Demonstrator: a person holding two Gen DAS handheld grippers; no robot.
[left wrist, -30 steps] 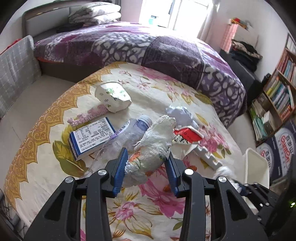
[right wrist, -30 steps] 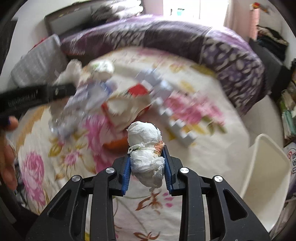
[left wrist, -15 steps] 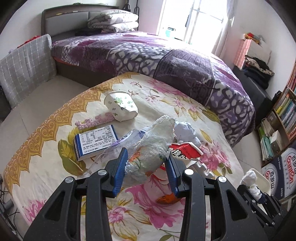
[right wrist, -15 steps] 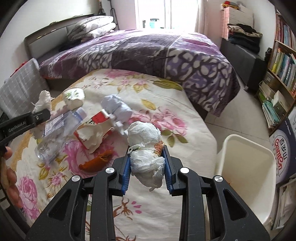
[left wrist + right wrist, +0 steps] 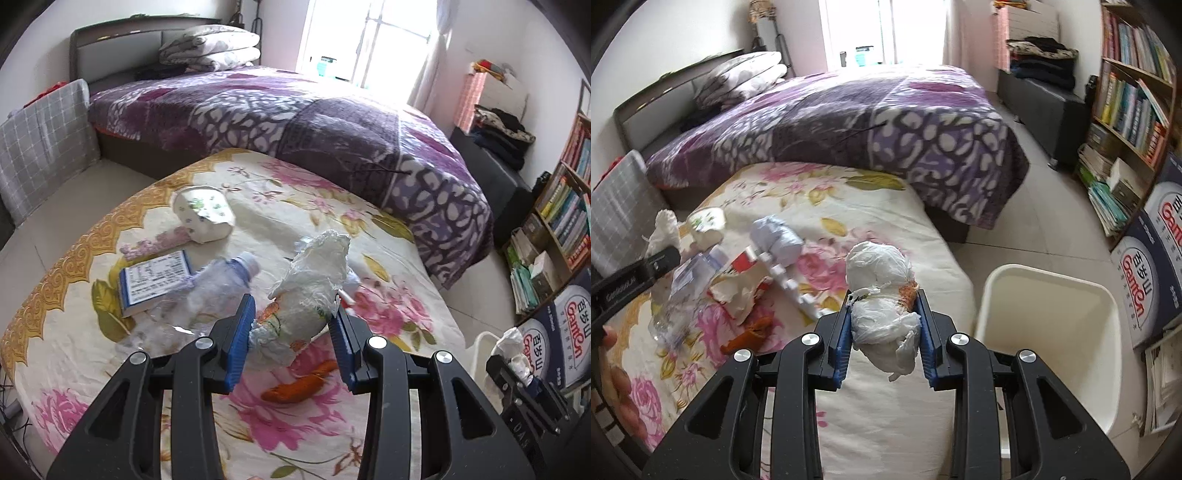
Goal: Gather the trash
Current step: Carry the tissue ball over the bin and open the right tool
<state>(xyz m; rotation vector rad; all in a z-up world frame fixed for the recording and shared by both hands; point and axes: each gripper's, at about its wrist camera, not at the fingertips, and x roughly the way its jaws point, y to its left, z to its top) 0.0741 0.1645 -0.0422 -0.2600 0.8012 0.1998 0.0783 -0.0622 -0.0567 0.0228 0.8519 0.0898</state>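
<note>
My left gripper is shut on a crumpled white plastic wad with a floral print, held above the flowered bedspread. My right gripper is shut on a rounded white plastic bundle, just left of the white bin on the floor. On the bedspread lie a clear plastic bottle, a blue-and-white box, a tissue pack, an orange peel, a torn red-and-white carton and a crumpled pale paper.
A bed with a purple blanket stands behind. At the right are bookshelves, printed cartons and tiled floor. A hand shows at the left edge. The bin's inside looks bare.
Both grippers have drawn back and up from the bedspread, each keeping its wad. The right view has swung rightward, so the white bin now sits closer and fuller in view.
</note>
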